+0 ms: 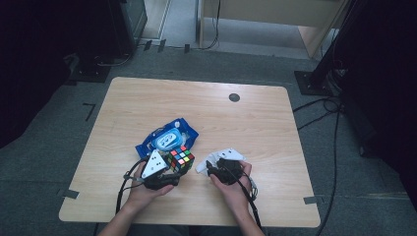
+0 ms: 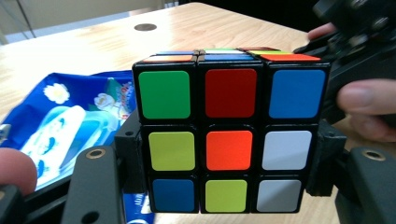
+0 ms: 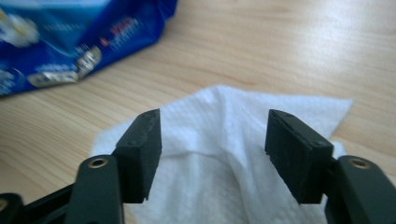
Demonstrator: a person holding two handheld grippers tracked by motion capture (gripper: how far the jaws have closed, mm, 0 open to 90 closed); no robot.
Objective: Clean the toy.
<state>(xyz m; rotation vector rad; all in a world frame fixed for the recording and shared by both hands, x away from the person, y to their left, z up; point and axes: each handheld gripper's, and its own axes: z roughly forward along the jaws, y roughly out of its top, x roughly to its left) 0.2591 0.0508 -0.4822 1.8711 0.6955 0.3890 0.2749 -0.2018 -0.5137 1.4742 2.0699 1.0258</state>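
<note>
While the left gripper (image 1: 173, 169) is clamping the puzzle cube (image 2: 229, 135) just above the table (image 1: 255, 123), the right gripper (image 3: 212, 156) is straddling the white wipe (image 3: 224, 116) with gaping jaws; pinching its raised fold should lift it cleanly.

Table (image 1: 255, 128): things grouped near front edge, left of centre. Wipes packet (image 1: 164, 137) lies flat on table, behind cube and slightly left. Cube (image 1: 181, 160) sits just in front of packet, touching or overlapping its near edge, between jaws of left gripper (image 1: 169, 169). Tissue (image 1: 223, 157) lies on table right of cube, near but apart from it; right gripper (image 1: 216, 169) at its front edge, jaws over tissue. Packet left of and behind tissue. Small round hole cover (image 1: 234, 97) set in table far behind, right of centre, well apart from rest.
</note>
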